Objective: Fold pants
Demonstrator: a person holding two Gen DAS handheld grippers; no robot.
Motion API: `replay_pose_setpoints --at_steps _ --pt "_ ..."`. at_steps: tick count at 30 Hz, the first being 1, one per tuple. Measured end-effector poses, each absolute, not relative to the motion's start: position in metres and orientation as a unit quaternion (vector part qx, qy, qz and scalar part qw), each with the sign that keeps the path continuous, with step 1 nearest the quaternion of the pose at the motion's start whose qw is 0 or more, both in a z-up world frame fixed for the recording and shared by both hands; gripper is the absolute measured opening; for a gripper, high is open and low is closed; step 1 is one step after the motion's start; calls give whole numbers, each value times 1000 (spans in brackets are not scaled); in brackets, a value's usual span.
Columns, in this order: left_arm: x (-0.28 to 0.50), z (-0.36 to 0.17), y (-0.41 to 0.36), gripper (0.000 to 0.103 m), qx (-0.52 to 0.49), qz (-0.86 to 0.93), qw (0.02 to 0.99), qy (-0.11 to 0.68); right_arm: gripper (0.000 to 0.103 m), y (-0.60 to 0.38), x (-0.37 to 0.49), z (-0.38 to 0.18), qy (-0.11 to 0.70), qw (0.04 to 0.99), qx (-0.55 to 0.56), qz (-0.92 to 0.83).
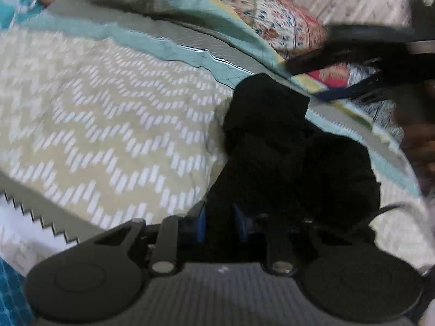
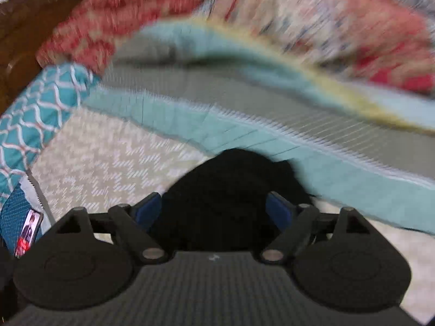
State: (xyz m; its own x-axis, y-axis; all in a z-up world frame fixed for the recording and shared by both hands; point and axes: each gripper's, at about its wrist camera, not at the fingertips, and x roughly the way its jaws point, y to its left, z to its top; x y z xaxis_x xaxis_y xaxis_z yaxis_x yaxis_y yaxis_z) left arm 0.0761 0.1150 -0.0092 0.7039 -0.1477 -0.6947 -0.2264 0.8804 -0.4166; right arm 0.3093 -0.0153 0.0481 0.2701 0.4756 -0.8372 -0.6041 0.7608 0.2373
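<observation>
The left gripper (image 1: 220, 224) points steeply down at the bed (image 1: 95, 125), its blue pads close together with dark cloth of the black pants (image 1: 285, 146) pinched between them. The pants lie bunched in a dark heap on the cream zigzag bedspread, just below its teal and grey border, directly ahead of this gripper.

In the left wrist view the right gripper (image 1: 353, 65) crosses the upper right as a blurred dark shape above the floral quilt (image 1: 277, 24), apart from the pants. A hand (image 1: 418, 135) shows dimly at the right edge.

In its own view the right gripper (image 2: 214, 212) is tilted downward with its blue pads wide apart; the pants (image 2: 228, 187) fill the gap between them, untouched by either pad.

A lit phone (image 2: 28, 232) lies at the lower left; its screen is too small to read. No legible writing shows anywhere.
</observation>
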Motion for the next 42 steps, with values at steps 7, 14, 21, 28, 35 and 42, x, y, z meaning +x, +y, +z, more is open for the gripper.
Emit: replay_pose_setpoints --at_steps 7,14,21,28,35,42 --pt "69 -11 123 19 -250 8 893 373 9 -35 318 55 467 833 8 296" --pt "67 22 142 38 -265 -8 904 334 9 -247 322 172 306 921 193 141" --pt "137 34 136 79 -173 -32 916 360 9 -419 237 160 261 924 274 -46" --pt "161 3 97 50 -118 -66 897 420 18 -524 161 80 317 862 346 -191" --pt "117 49 117 22 -164 -36 919 356 61 -561 86 51 255 815 463 -238" --pt "27 84 199 6 -337 58 909 239 61 -473 73 93 269 936 194 -117"
